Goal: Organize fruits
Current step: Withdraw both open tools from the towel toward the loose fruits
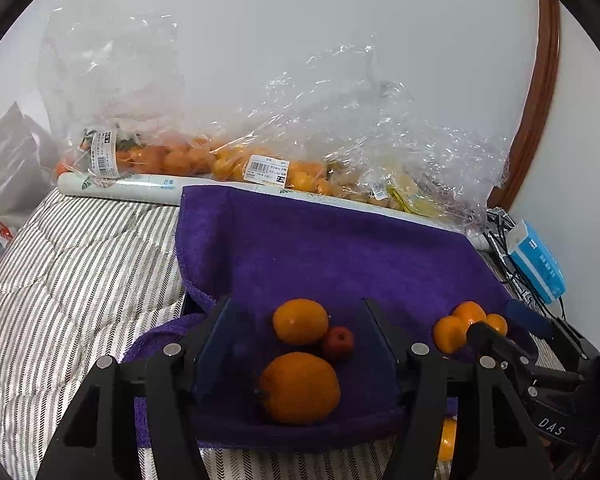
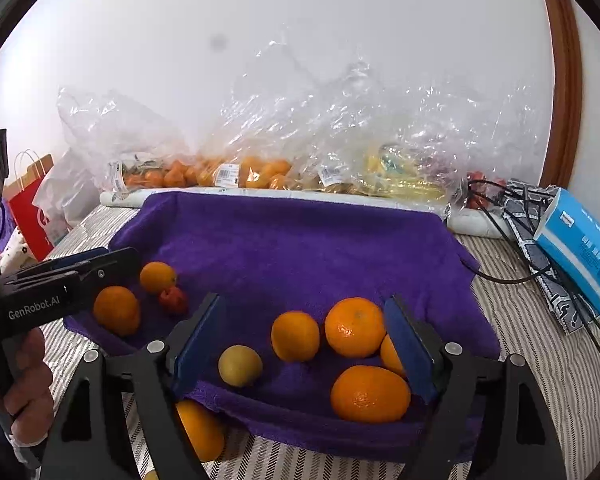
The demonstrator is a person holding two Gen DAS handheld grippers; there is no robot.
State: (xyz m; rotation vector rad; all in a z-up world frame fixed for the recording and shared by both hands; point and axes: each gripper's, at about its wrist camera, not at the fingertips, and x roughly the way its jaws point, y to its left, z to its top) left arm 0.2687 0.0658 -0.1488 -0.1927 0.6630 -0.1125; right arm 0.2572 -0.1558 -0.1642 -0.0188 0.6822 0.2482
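Lining the back wall, clear bags [image 2: 204, 148] of oranges [image 2: 256, 172]; both claws [image 1: 300, 344] [image 2: 304, 336] wide, empty.

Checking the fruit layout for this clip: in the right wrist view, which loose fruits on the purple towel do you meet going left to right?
Large orange → smaller orange → small red fruit → yellow-green fruit → orange → big mandarin. The two by the right pad overlap, so I leave them out.

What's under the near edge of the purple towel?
An orange fruit pokes out from under the purple terry towel onto the striped quilt; whatever lies farther beneath is covered.
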